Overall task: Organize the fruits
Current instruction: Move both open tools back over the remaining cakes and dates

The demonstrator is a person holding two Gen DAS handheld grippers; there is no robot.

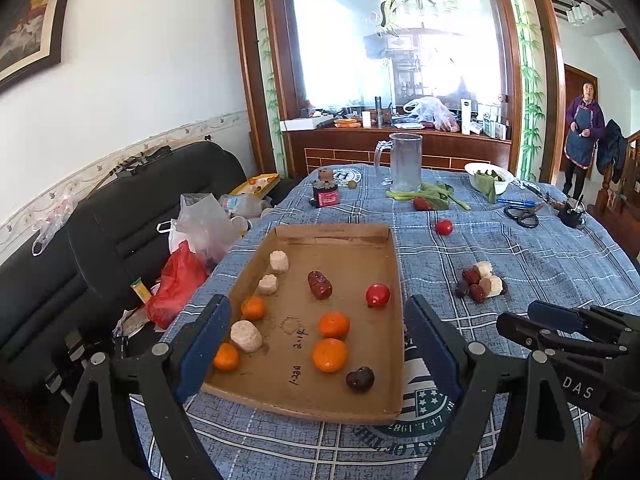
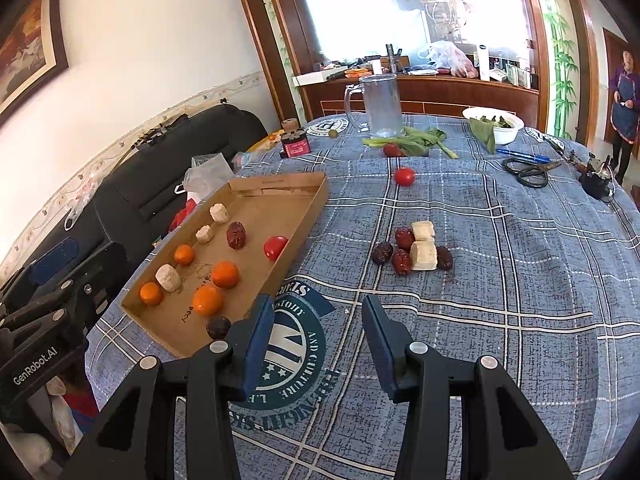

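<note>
Cardboard tray (image 1: 336, 236) holds oranges (image 1: 329, 355), dates, white chunks.

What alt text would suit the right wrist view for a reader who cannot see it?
The right gripper, jaws open and empty, hangs over a blue plaid tablecloth, facing a small pile of red dates and white chunks. To its left, a cardboard tray holds oranges, a tomato, dates and white chunks.

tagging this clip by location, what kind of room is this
Most likely a home dining or living room: a table under a blue plaid tablecloth, a black sofa along the wall, and a wooden sideboard cluttered with household items.
</note>
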